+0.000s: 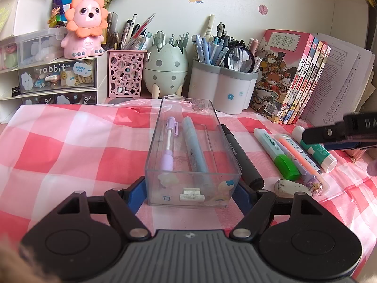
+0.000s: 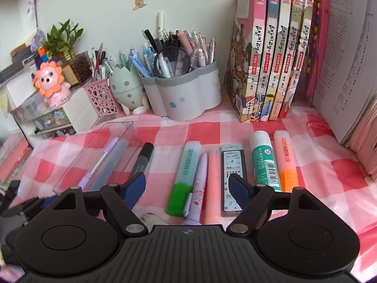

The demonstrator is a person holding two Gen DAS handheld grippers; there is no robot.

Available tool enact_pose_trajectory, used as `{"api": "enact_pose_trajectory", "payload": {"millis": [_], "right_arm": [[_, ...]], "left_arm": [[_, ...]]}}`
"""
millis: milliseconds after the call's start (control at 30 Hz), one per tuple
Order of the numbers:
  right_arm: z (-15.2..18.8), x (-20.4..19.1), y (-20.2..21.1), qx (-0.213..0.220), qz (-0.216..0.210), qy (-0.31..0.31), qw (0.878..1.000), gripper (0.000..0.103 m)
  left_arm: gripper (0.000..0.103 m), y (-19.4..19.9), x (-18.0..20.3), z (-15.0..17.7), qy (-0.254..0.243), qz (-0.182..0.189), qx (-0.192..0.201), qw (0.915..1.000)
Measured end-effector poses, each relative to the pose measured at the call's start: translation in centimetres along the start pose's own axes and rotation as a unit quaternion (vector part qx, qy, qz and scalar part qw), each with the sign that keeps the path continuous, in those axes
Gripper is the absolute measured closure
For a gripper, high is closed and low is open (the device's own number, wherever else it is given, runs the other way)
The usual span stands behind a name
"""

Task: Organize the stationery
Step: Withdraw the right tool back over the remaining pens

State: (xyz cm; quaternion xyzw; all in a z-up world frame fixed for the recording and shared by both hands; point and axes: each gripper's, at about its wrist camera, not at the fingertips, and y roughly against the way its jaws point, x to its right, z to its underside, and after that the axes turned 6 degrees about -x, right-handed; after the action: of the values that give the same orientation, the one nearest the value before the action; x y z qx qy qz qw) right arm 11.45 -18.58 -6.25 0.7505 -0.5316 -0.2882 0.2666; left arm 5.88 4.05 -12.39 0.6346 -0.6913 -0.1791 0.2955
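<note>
cloth [image 2: 306, 165] red-white check | highlighter [image 2: 183, 176] green | marker [image 2: 143, 158] black

— Left gripper [image 1: 192, 189]: black linkage arms, blue fingers [image 1: 137, 195], silver rivets at each pivot.

— Same build on the right gripper [image 2: 187, 184]?

— Same: two round black discs either side, a grey ribbed plate between, a small cross-shaped mark at its top centre.

— Anything triangular?

— Yes, open triangular cut-outs in the outer arms, just above the discs.

— And the right one seen from the other camera?

— Black body with raised pale letters, only partly legible, one small screw head, a blue strip beneath.

— Cables, sleeves?

— None in view.
</note>
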Motion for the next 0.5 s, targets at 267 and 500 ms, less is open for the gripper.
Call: {"api": "enact_pose_trajectory", "payload": {"millis": [267, 500], "right_arm": [[1.2, 1.4, -0.2, -0.01, 0.009, 0.013, 1.0, 0.053], [1.9, 1.7, -1.2, -0.032, 0.02, 0.019, 0.999, 0.069]], "left_arm": [[0.053, 0.0, 0.0, 0.0, 0.0, 0.0, 0.0, 1.0], [0.053, 0.0, 0.0, 0.0, -0.001, 0.0, 0.0, 1.0]]}}
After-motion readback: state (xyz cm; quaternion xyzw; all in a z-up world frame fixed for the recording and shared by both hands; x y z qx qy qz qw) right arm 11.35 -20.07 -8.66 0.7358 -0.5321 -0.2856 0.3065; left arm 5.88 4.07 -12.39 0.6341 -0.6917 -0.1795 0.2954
